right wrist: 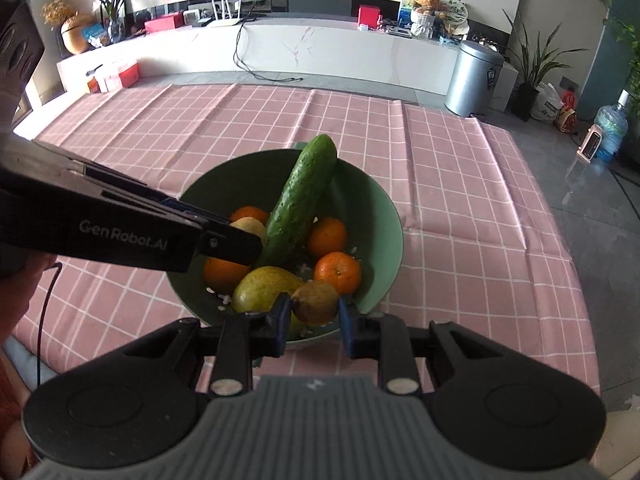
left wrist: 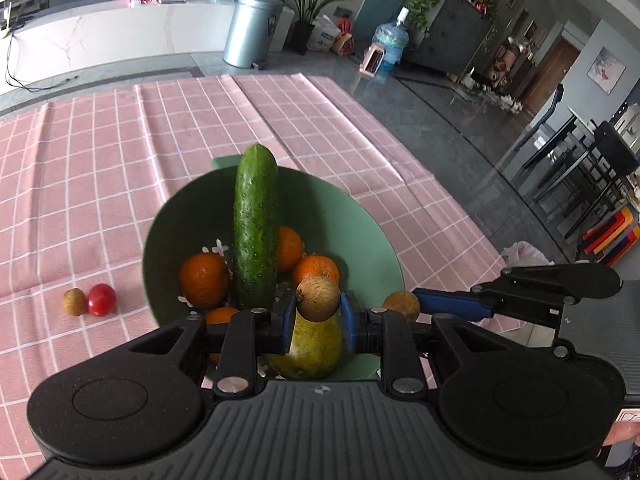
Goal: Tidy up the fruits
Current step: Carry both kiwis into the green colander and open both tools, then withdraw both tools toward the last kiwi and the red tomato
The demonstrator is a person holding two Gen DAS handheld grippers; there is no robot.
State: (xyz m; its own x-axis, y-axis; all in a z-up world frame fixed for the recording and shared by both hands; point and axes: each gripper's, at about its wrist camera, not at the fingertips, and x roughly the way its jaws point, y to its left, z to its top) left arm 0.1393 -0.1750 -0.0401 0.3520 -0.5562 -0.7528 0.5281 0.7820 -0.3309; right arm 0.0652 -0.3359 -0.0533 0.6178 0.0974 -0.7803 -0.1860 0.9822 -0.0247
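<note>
A green bowl (left wrist: pixel 360 216) on the pink checked cloth holds a cucumber (left wrist: pixel 256 224) leaning on its rim, several oranges (left wrist: pixel 203 280) and a pear (left wrist: pixel 312 350). My left gripper (left wrist: pixel 318 310) hangs over the bowl's near side, shut on a small brown round fruit (left wrist: pixel 318 296). From the right, my right gripper (left wrist: pixel 420 301) reaches the bowl's rim, shut on a second small brown fruit (left wrist: pixel 402 304). In the right wrist view that gripper (right wrist: pixel 315 312) clamps its fruit (right wrist: pixel 315 301) above the bowl (right wrist: pixel 384 208), beside the left gripper (right wrist: pixel 244 236).
A cherry tomato (left wrist: pixel 101 299) and another small brown fruit (left wrist: pixel 74 301) lie on the cloth left of the bowl. The table's edge runs along the right, with grey floor beyond. A metal bin (left wrist: pixel 252 30) and a water bottle (left wrist: pixel 390 42) stand far behind.
</note>
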